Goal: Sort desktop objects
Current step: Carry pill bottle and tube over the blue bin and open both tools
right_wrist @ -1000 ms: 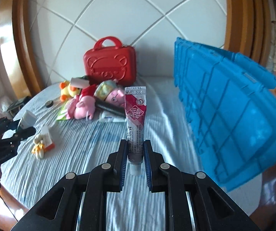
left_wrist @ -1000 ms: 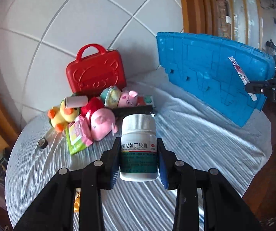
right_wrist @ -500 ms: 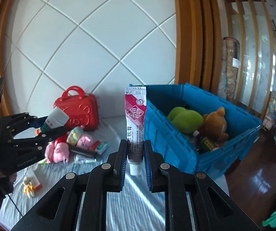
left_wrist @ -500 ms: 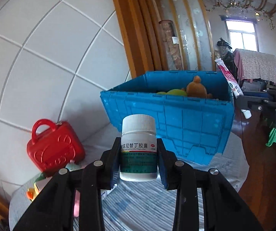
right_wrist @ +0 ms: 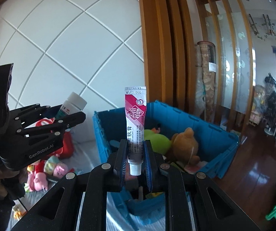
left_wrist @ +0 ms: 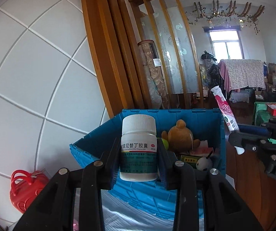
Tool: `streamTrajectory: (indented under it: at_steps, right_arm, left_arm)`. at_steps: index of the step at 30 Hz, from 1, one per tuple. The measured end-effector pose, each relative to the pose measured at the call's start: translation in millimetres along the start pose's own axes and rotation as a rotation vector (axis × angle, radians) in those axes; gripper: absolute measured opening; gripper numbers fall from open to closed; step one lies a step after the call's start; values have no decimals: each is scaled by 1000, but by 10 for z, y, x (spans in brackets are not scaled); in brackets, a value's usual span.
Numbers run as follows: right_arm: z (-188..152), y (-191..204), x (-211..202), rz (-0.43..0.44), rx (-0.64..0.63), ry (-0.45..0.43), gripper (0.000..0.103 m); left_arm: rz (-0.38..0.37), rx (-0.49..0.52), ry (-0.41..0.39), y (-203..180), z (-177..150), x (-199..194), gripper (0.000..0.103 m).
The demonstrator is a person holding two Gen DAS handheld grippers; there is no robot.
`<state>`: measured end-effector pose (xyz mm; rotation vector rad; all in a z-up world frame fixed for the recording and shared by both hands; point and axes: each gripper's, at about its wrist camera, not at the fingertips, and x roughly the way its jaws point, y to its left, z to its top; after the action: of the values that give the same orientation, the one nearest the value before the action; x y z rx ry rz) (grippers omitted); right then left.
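Observation:
My left gripper (left_wrist: 138, 154) is shut on a white pill bottle (left_wrist: 138, 148) with a green label, held upright in the air just before the blue crate (left_wrist: 195, 115). My right gripper (right_wrist: 135, 154) is shut on a red-and-white ointment tube (right_wrist: 135, 123), cap down, above the crate's near wall (right_wrist: 101, 134). Each gripper shows in the other's view: the tube (left_wrist: 225, 113) at the right, the bottle (right_wrist: 71, 105) at the left. In the crate lie a brown bear (right_wrist: 185, 144), a green plush (right_wrist: 157, 139) and small boxes (left_wrist: 190, 156).
A red bear-faced case (left_wrist: 25, 190) stands by the tiled wall at the left. Pink pig plushes (right_wrist: 41, 175) and other small toys lie on the striped cloth beyond the left gripper. Wooden posts (right_wrist: 164, 44) rise behind the crate; polished floor (right_wrist: 257, 169) lies right.
Both grippers have risen and swung right, from over the cloth and toy pile to the crate's rim. The crate's inside has come into view. Bottle and tube stay gripped.

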<state>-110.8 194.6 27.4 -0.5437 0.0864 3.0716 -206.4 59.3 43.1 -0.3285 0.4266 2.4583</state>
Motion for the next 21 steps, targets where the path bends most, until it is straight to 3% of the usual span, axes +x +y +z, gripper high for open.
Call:
streamTrajectory:
  at_steps: [7, 18, 19, 21]
  right_arm:
    - [135, -456, 341, 28, 0, 1, 17]
    - [208, -793, 693, 45, 1, 29, 18]
    - [226, -826, 734, 42, 11, 26, 18]
    - [266, -889, 797, 45, 30, 20, 32]
  left_arm:
    - [46, 7, 9, -200, 255, 539, 34]
    - [108, 14, 83, -374, 389, 1048, 34]
    - [121, 19, 96, -382, 395, 1095, 38]
    - [171, 24, 105, -387, 390, 1143, 64]
